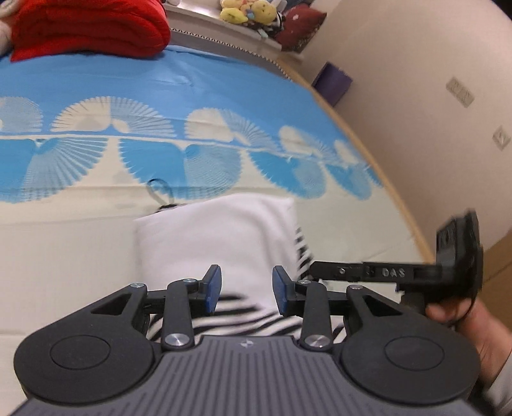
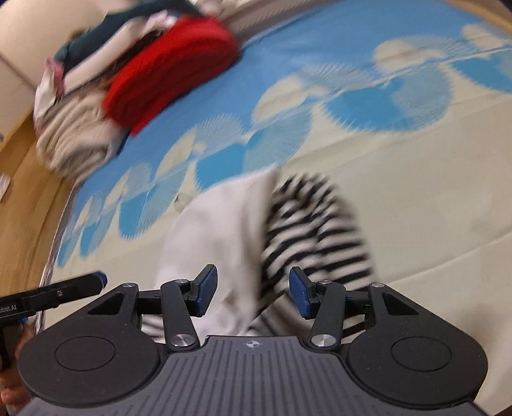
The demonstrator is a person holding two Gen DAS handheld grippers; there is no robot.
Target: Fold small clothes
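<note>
Striped garment (image 1: 224,243), a small soft piece with a plain white panel uppermost and black-and-white zebra-like stripes along its edges, lies on the bed in the lower centre of both views. In the left wrist view the white panel looks smooth and roughly rectangular, with stripes showing at its right edge and beneath the fingers. In the right wrist view (image 2: 288,230) the cloth is motion-blurred, the white part to the left and the striped part bunched to the right.

The left gripper (image 1: 245,292) sits low in its frame, its two blue-padded fingers spread apart with nothing between them, poised just above the near striped edge of the cloth. The right gripper (image 2: 252,294) is likewise spread wide and empty, its pads framing the seam where white meets stripes. In the left view the right gripper also appears at the right edge as a black bar, with a bare hand (image 1: 473,336) around its handle, lower right.

Under the garment the bedsheet (image 1: 160,96) is smooth, blue towards the top of the frame and cream below, printed with fan-shaped scalloped motifs. A folded red blanket (image 1: 89,28), thick and ribbed, sits upper left; in the right view it adjoins a blurred heap of other clothes (image 2: 73,128). Yellow plush toys (image 1: 246,12) rest on a ledge at top centre, and a purple box (image 1: 332,81) stands by the pale wall.
</note>
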